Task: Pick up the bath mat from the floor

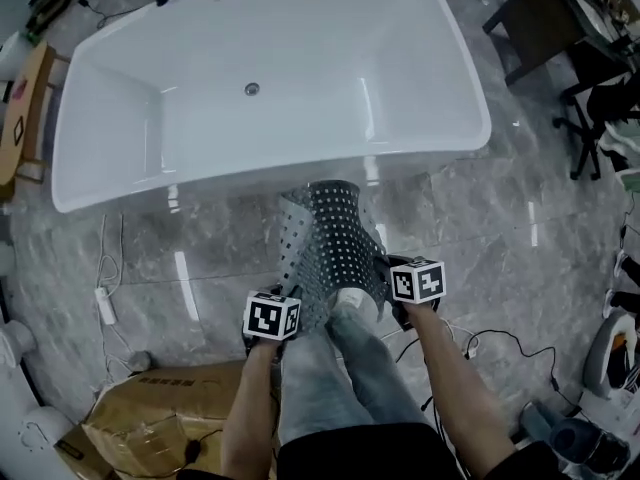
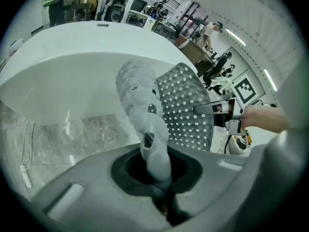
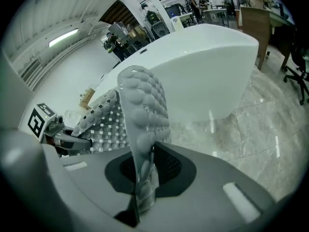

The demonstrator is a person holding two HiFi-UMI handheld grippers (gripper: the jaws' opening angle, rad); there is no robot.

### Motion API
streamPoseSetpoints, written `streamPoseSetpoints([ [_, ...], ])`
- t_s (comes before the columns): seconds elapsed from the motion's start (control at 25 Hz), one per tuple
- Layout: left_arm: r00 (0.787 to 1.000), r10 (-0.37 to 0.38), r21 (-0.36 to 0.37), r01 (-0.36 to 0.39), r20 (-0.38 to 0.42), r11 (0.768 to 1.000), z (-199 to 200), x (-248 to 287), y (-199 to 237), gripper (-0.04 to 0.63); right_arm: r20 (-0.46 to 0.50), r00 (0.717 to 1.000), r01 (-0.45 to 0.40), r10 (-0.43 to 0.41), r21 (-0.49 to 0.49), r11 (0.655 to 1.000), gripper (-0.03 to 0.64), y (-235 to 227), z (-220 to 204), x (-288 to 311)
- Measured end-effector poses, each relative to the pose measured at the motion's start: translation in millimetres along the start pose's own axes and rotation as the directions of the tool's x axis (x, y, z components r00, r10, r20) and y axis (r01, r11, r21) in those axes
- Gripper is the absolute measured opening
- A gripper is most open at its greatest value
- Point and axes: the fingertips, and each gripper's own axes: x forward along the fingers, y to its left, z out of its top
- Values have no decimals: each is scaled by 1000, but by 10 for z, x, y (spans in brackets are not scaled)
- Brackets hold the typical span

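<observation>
The grey perforated bath mat [image 1: 330, 248] hangs lifted off the marble floor, in front of the white bathtub [image 1: 270, 78]. My left gripper [image 1: 283, 308] is shut on the mat's near left edge; in the left gripper view the mat [image 2: 145, 110] rises curled from the closed jaws. My right gripper [image 1: 395, 288] is shut on the near right edge, and in the right gripper view the studded mat [image 3: 142, 124] stands up between the jaws. Each gripper shows in the other's view: the right gripper [image 2: 219, 109] and the left gripper [image 3: 60, 137].
The bathtub's rim [image 2: 58, 47] lies just beyond the mat. A cardboard box [image 1: 160, 413] sits at my lower left, cables [image 1: 480, 343] trail on the floor at right, and a dark table with an office chair [image 1: 590, 98] stands far right. My legs [image 1: 345, 368] are below the mat.
</observation>
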Motion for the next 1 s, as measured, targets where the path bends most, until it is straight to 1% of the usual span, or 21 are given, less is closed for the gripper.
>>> streamPoseSetpoints([
  [0.12, 1000, 1, 32, -2, 18, 999, 86, -267, -267, 21, 25, 1000, 6, -6, -4, 1000, 26, 81, 52, -339],
  [0.28, 999, 13, 97, -18, 51, 995, 258, -627, -509, 21, 117, 993, -40, 34, 44, 998, 26, 220, 230, -743],
  [0.4, 996, 21, 134, -33, 86, 990, 383, -888, -658, 21, 151, 987, -58, 54, 27, 998, 25, 308, 306, -1003],
  [0.52, 989, 13, 151, -35, 148, 988, 567, -1175, -854, 21, 179, 982, -58, 58, -5, 998, 25, 371, 395, -1313],
  [0.6, 981, 5, 171, -38, 193, 985, 723, -1363, -979, 21, 204, 977, -54, 62, -44, 998, 25, 438, 493, -1535],
  [0.68, 972, -1, 196, -46, 236, 980, 920, -1524, -1094, 21, 249, 966, -57, 72, -65, 996, 25, 485, 664, -1760],
  [0.84, 949, -17, 224, -57, 316, 973, 1206, -1750, -1345, 21, 352, 930, -85, 105, -73, 994, 25, 577, 1007, -2154],
  [0.92, 933, -14, 223, -71, 359, 972, 1312, -1922, -1383, 21, 392, 913, -84, 115, -96, 992, 25, 682, 1172, -2307],
  [1.0, 910, -2, 213, -95, 414, 972, 1462, -2158, -1399, 21, 435, 892, -76, 125, -128, 989, 25, 810, 1391, -2483],
])
